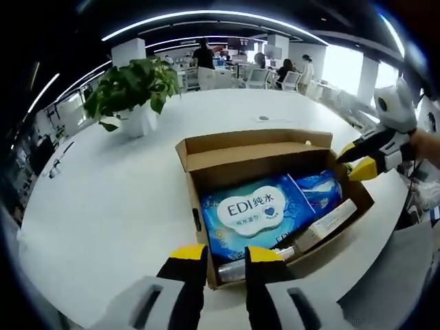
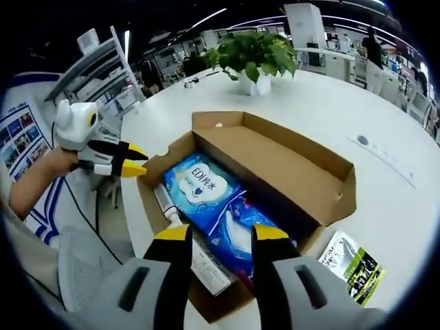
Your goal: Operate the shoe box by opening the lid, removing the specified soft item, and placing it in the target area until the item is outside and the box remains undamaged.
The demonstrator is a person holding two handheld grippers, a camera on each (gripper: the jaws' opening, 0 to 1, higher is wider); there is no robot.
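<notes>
The cardboard shoe box (image 1: 206, 148) sits on the white table with its lid (image 2: 275, 161) swung up and back. Inside lies a soft blue wipes pack (image 1: 251, 213) with a white label, and beside it a second blue pack (image 1: 320, 189), a long white carton (image 1: 326, 223) and a tube (image 1: 237, 268). My left gripper (image 1: 227, 254) is open, empty, just above the box's near wall. My right gripper (image 2: 221, 234) hovers open over the blue packs (image 2: 199, 184) at the opposite end. Each gripper shows in the other view, the right gripper (image 1: 359, 158) and the left gripper (image 2: 134, 159), held by a hand.
A potted plant (image 1: 134, 89) stands on the table (image 1: 103, 206) beyond the box. A green and black packet (image 2: 354, 261) lies on the table beside the box. Grey chairs (image 2: 89, 261) are at the table's edge. People sit at desks far behind.
</notes>
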